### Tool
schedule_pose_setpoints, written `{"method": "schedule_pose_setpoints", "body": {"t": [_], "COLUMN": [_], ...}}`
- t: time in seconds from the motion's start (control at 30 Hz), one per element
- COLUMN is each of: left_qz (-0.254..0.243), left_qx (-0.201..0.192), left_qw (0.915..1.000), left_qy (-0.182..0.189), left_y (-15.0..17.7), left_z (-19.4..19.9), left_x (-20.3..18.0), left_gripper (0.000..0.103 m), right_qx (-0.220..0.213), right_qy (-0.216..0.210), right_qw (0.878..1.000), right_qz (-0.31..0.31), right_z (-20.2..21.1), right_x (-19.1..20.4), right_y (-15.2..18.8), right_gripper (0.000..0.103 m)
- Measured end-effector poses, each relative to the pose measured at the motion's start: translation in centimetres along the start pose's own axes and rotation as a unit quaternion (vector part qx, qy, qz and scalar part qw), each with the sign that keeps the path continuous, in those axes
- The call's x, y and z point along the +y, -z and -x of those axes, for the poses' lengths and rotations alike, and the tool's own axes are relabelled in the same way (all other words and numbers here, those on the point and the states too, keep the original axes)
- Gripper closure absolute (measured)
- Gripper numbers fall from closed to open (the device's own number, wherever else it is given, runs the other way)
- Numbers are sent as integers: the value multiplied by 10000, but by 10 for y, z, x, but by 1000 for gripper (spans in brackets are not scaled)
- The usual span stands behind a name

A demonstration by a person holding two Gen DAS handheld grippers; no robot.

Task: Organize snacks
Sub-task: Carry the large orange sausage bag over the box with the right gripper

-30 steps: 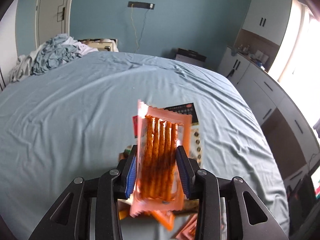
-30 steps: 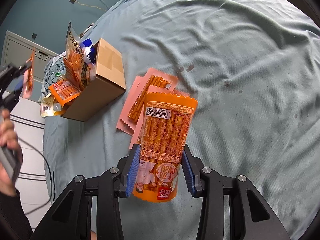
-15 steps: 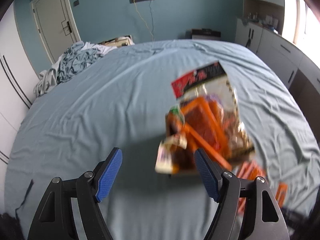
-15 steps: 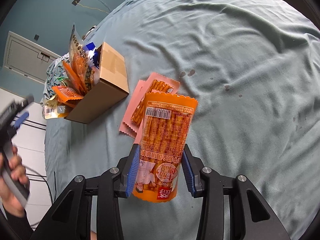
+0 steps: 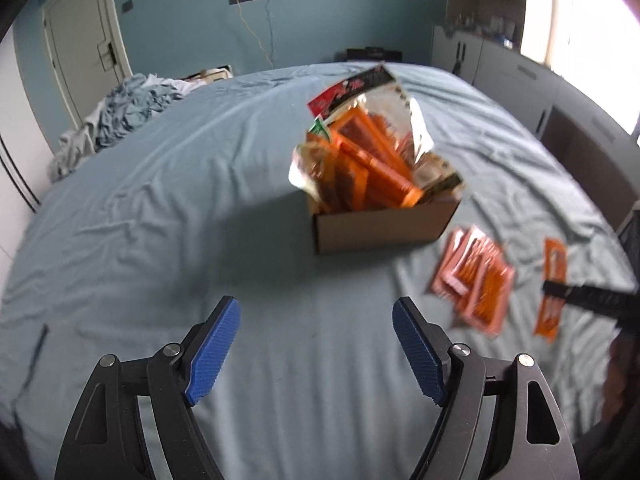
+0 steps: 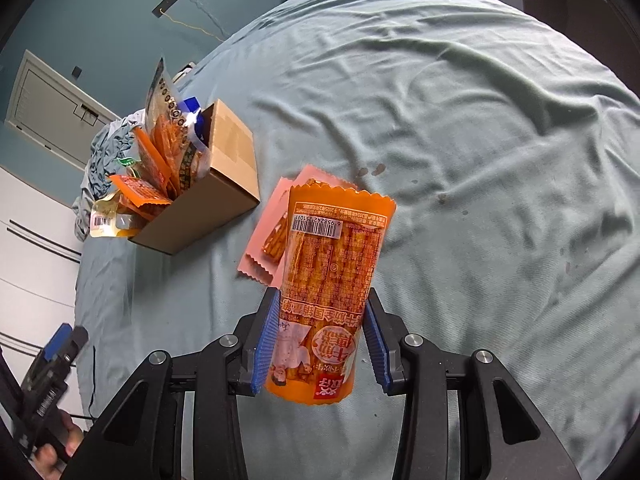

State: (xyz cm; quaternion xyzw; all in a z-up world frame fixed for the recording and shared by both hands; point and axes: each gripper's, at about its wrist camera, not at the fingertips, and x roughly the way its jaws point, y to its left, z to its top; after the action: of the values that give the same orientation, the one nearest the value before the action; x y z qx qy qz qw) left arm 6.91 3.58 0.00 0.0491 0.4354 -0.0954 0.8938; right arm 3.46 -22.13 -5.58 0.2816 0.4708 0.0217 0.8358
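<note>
Left gripper (image 5: pixel 316 344) — jaws spread wide, just been opening, nothing between them, only bare blue bedsheet (image 5: pixel 160 208) below. Right gripper (image 6: pixel 320 340) clamped on one orange snack packet (image 6: pixel 332 280), barcode end up, held above sheet. One cardboard box (image 5: pixel 384 228) on bed, crammed with upright snack packs (image 5: pixel 368 160) — too overlapped to count. Pink packets (image 5: pixel 476 280) in loose pile beside box, at least three, exact count unclear. One heap of crumpled cloth (image 5: pixel 120 124) at far edge of bed.
</note>
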Motion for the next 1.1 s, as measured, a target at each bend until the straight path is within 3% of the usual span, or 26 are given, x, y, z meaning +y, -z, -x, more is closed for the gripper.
{"method": "schedule_pose_setpoints", "body": {"t": [0.07, 0.27, 0.43, 0.77, 0.87, 0.97, 1.1], "left_qz": [150, 48, 448, 735, 788, 847, 932], "left_qx": [-128, -54, 275, 224, 204, 223, 267], "left_qw": [9995, 9999, 9974, 9950, 9944, 9936, 9925], "left_qy": [238, 134, 494, 635, 681, 709, 742], "left_y": [-6, -7, -6, -13, -14, -15, -14], "left_z": [0, -11, -25, -27, -28, -29, -32], "left_x": [0, -3, 11, 23, 27, 30, 34], "left_gripper": [22, 21, 21, 21, 21, 21, 21], "right_qx": [-118, -331, -365, -573, -596, -790, -710], "right_qy": [60, 10, -134, 12, 165, 509, 232], "right_qw": [9998, 9975, 9957, 9853, 9784, 9714, 9811], "right_qz": [137, 622, 836, 1612, 1974, 2180, 1787], "right_z": [10, 26, 20, -10, -34, -48, -38], "right_x": [10, 53, 97, 200, 224, 233, 217], "right_y": [-2, -21, -65, -143, -153, -152, -140], "right_gripper": [64, 64, 64, 61, 47, 44, 44]}}
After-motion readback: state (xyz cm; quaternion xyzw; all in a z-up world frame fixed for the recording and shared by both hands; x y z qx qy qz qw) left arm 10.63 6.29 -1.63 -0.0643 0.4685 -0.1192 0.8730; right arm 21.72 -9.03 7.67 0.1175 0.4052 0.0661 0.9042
